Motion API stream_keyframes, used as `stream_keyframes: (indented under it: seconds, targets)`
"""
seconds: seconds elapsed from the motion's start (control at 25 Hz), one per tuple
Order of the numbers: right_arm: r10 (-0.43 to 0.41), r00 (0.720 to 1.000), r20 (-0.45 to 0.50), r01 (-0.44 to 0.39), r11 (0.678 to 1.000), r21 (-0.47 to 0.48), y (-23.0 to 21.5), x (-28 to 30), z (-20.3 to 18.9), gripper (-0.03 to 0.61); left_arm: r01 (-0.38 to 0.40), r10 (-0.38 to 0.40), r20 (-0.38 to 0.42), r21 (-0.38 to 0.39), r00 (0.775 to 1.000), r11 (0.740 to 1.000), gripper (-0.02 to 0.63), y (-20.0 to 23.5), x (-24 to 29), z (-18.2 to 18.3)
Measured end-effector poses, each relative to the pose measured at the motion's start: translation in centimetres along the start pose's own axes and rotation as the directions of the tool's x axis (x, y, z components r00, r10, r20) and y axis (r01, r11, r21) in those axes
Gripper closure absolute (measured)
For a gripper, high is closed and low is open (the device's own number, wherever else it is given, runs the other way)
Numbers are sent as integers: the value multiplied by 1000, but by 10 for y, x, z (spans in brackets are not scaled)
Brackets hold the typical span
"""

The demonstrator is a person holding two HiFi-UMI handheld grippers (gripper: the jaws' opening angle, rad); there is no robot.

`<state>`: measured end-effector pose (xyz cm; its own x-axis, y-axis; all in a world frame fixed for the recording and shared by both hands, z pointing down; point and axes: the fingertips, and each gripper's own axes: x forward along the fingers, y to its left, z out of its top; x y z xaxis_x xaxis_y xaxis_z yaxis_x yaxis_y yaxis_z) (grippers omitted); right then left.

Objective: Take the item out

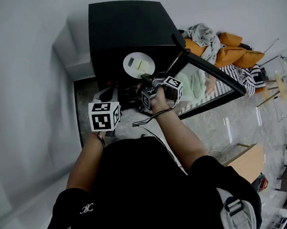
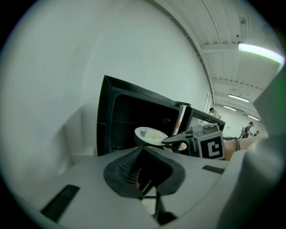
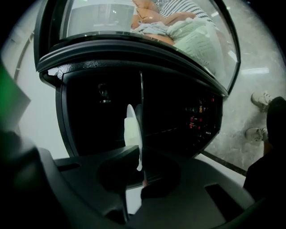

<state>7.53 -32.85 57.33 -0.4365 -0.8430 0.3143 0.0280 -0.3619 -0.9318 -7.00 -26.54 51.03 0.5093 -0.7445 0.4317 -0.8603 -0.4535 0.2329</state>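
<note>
A black microwave (image 1: 126,28) stands with its door (image 1: 208,88) swung open to the right. My right gripper (image 1: 147,81) is shut on the rim of a white plate (image 1: 139,65), which carries a pale piece of food (image 1: 142,64) and hangs in front of the open cavity. In the right gripper view the plate (image 3: 132,134) shows edge-on between the jaws of my right gripper (image 3: 134,167), against the dark cavity (image 3: 103,103). My left gripper (image 1: 107,95) is lower left of the plate, shut on nothing. In the left gripper view my left gripper (image 2: 142,172) faces the plate (image 2: 149,135) and the right gripper (image 2: 178,139).
The microwave sits on a white ledge (image 1: 77,47) against a white wall at the left. Orange cushions and clothes (image 1: 217,47) lie behind the open door. A wooden table (image 1: 250,159) stands at the lower right over a pale tiled floor (image 1: 219,125). People stand far off (image 2: 248,129).
</note>
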Motion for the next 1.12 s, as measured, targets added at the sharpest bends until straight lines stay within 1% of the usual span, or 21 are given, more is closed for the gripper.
stream_keyframes:
  seconds: [0.16, 0.56, 0.76, 0.96, 1.12]
  targets:
    - [46, 998, -37, -48, 997, -56, 9, -1, -5, 557, -2, 2, -2, -4, 1000, 1000, 612, -1, 0, -2]
    - [90, 994, -66, -97, 989, -109, 8, -10, -8, 557, -10, 10, 17, -4, 1000, 1000, 612, 1, -2, 3]
    - [126, 989, -71, -136, 978, -161, 12, -19, -6, 557, -7, 7, 30, 3, 1000, 1000, 612, 0, -4, 6]
    - [144, 984, -108, -164, 964, -209, 16, -27, -14, 557, -10, 10, 28, 0, 1000, 1000, 613, 2, -6, 6]
    - [153, 979, -136, -182, 956, -228, 19, -40, -23, 557, -14, 13, 46, 19, 999, 1000, 613, 0, -12, 10]
